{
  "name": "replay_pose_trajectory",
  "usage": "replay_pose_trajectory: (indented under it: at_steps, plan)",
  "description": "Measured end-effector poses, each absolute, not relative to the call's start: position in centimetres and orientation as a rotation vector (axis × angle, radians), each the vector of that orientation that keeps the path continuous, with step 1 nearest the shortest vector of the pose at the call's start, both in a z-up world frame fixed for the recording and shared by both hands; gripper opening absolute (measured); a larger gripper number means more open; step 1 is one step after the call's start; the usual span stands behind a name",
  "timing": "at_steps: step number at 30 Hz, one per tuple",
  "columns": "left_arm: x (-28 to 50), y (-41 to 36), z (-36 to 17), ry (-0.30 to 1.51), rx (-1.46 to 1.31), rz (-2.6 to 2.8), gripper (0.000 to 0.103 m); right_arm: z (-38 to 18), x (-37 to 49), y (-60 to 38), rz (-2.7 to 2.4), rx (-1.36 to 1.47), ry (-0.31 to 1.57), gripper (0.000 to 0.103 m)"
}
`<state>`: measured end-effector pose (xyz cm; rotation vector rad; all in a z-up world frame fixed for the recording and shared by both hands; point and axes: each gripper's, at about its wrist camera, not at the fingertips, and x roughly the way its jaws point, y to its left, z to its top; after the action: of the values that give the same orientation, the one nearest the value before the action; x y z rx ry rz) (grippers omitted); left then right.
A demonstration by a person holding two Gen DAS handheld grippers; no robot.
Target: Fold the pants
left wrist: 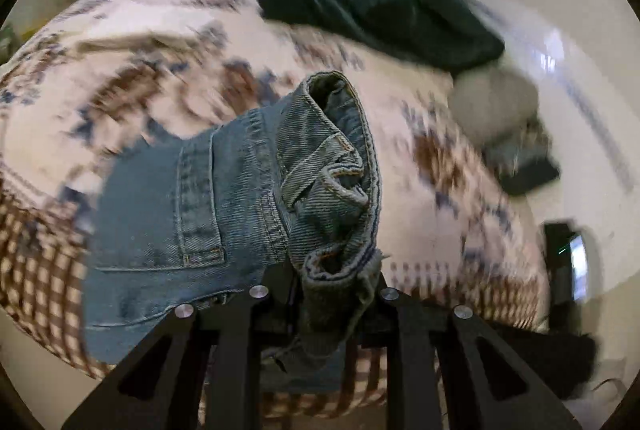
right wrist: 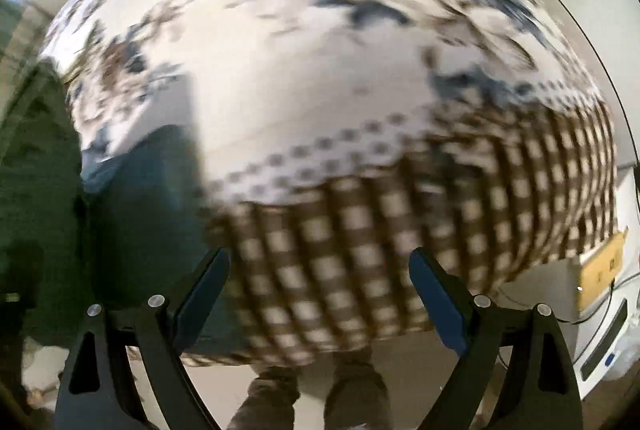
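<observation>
My left gripper is shut on the waistband of blue jeans and holds them bunched above the bed; a back pocket faces the camera and the jeans hang down to the left. In the right wrist view the jeans show as a blurred blue mass at the left. My right gripper is open and empty above the checkered border of the bedspread, apart from the jeans. Both views are motion-blurred.
The bed carries a white bedspread with brown and blue floral print. A dark green garment lies at its far side, with a grey item beside it. The person's feet stand on the floor below. A white appliance is at the right.
</observation>
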<state>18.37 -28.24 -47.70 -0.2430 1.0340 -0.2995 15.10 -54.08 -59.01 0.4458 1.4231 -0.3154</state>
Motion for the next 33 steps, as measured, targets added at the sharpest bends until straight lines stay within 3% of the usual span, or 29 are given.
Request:
replay_pose_trajectory:
  at_steps: [6,12,14,19,25,33]
  plan:
    - [18.8,-32.9,-54.1,1.216,-0.191,-0.325,0.016,-60.5,13.4,-58.8,-0.381,0.531,1.428,0.093]
    - [19.7,-34.0,-53.2,1.300,-0.126,-0.296,0.018,-60.4,13.5,-61.4,-0.322,0.673,1.391,0.093]
    - [20.0,-33.8,-51.9,1.339,-0.106,-0.292,0.023,-60.0,13.7,-61.6,-0.281,0.728,1.372,0.093]
    - [20.2,-31.9,-48.9,1.362,-0.227,-0.314,0.059,-59.8,15.6,-60.8,-0.169,0.830,1.349,0.095]
    - [20.4,-26.3,-45.7,1.266,-0.211,-0.180,0.060,-60.3,18.8,-56.3,-0.003,0.834,1.374,0.098]
    - [22.3,-17.7,-50.8,1.316,-0.112,0.101,0.060,-64.6,24.5,-50.8,0.081,0.727,1.455,0.098]
